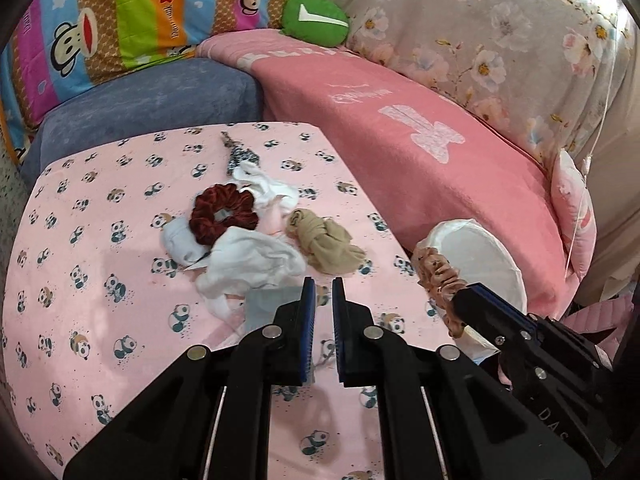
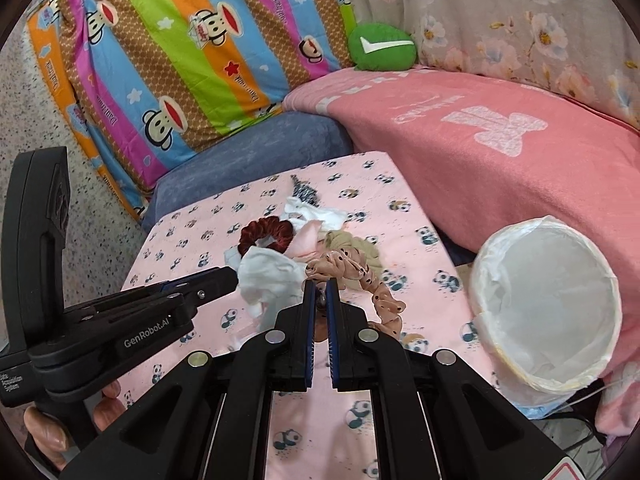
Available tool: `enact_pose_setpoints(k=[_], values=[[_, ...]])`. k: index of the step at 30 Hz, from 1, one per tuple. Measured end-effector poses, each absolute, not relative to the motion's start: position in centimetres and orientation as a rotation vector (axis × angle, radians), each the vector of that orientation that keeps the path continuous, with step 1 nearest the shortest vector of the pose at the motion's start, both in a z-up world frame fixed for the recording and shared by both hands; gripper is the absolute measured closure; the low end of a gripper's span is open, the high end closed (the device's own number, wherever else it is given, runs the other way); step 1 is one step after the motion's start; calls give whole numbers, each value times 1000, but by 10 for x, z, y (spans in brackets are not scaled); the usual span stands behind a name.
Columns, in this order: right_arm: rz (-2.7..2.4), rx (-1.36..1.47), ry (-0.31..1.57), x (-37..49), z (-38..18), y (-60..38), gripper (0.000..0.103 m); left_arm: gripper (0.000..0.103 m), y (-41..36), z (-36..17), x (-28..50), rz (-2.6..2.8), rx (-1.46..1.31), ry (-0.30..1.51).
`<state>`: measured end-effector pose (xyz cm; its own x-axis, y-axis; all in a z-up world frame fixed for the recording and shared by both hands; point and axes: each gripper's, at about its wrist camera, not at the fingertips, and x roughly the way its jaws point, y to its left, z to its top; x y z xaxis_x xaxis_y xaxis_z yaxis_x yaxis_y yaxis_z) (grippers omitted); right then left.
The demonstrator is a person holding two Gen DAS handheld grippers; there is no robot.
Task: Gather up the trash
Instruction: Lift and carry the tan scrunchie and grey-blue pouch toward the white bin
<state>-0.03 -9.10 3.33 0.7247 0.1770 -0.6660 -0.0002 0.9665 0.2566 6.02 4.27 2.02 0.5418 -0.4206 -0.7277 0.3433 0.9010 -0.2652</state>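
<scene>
On the pink panda-print table [image 1: 100, 320] lies a pile: a dark red scrunchie [image 1: 223, 216], white crumpled cloths [image 1: 248, 264], a beige knotted cloth [image 1: 324, 242] and a patterned strip [image 1: 240, 154]. My right gripper [image 2: 320, 285] is shut on a pink dotted scrunchie [image 2: 360, 276], held above the table's right side; it also shows in the left wrist view [image 1: 440, 276]. My left gripper [image 1: 324, 282] hangs just short of the white cloths, jaws slightly apart and empty. A white-lined bin [image 2: 548, 308] stands at the table's right edge.
A sofa with a pink blanket [image 1: 420, 152] runs behind and to the right of the table. A blue cushion [image 1: 152, 104], a striped monkey-print pillow [image 2: 180, 60] and a green round cushion [image 1: 316, 20] sit at the back.
</scene>
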Motion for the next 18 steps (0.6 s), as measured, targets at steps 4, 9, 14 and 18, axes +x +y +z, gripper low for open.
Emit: enact_pose_setpoints(k=[4,9,14,18], values=[[53,272,737,-10,37,-117,96,96,10,26,55,-509,-55,878],[1,307,722,-23,37,-151,96,93,-10,16,55,-517,-27,921],[-18,337,728,-28,29,-169,96,50,0,-17,55,-410,-11,994],[-11,357,740,-27,19,-173,96,35,13,-43,54,-360,-1,1031]])
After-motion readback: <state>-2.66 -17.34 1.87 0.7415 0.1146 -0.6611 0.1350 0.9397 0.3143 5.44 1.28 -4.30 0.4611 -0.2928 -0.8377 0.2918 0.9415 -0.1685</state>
